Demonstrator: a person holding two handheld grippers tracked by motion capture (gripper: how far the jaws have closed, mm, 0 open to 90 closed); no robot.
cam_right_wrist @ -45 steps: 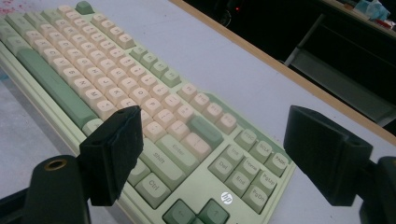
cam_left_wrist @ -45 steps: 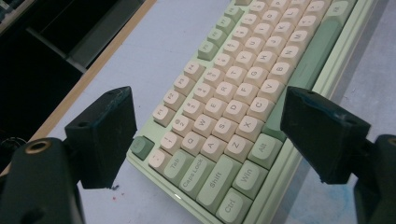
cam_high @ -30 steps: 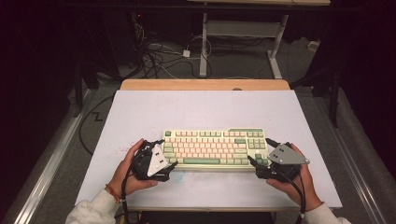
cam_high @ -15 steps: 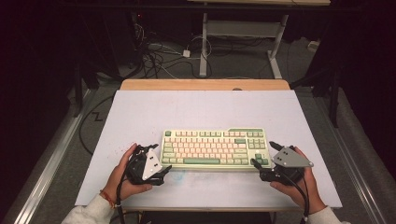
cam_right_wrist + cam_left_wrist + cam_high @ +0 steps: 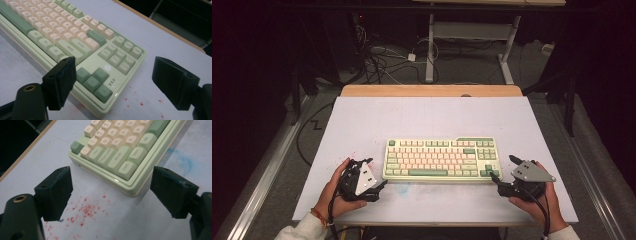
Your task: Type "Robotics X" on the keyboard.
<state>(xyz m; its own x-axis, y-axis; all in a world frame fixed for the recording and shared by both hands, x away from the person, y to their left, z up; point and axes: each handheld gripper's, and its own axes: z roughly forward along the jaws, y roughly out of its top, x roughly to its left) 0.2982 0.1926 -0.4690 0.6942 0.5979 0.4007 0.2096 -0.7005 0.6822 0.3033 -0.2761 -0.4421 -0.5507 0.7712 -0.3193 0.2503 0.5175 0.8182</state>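
Two grippers flank one keyboard (image 5: 441, 159), which lies flat and square on the white table (image 5: 432, 115), toward its near edge and roughly centred. Left gripper (image 5: 371, 176) sits just off the keyboard's near-left corner; right gripper (image 5: 504, 172) sits at the near-right corner. Symmetric placement reads as set-up for a two-handed move of the board by its ends, each claw aimed at a corner; that is judgement only.

Left gripper view: jaws spread wide, nothing between them but bare table and the keyboard's corner ahead (image 5: 125, 167); no contact. Right gripper view: jaws likewise wide apart and empty. One jaw overlaps the near edge by the arrow cluster (image 5: 93, 81), the other stands clear over the table; touching or not, cannot tell.

Legends readable, left end: Tab, Caps Lock, Shift, Ctrl, Win, Alt, plus letters Q, A, Z. Right end: Enter and Shift; the small keys above the arrows are too blurred to read. No brand mark legible; a round emblem (image 5: 107, 67) sits above the arrows.

Table carries red specks (image 5: 85, 210) and a blue smear (image 5: 181, 160).
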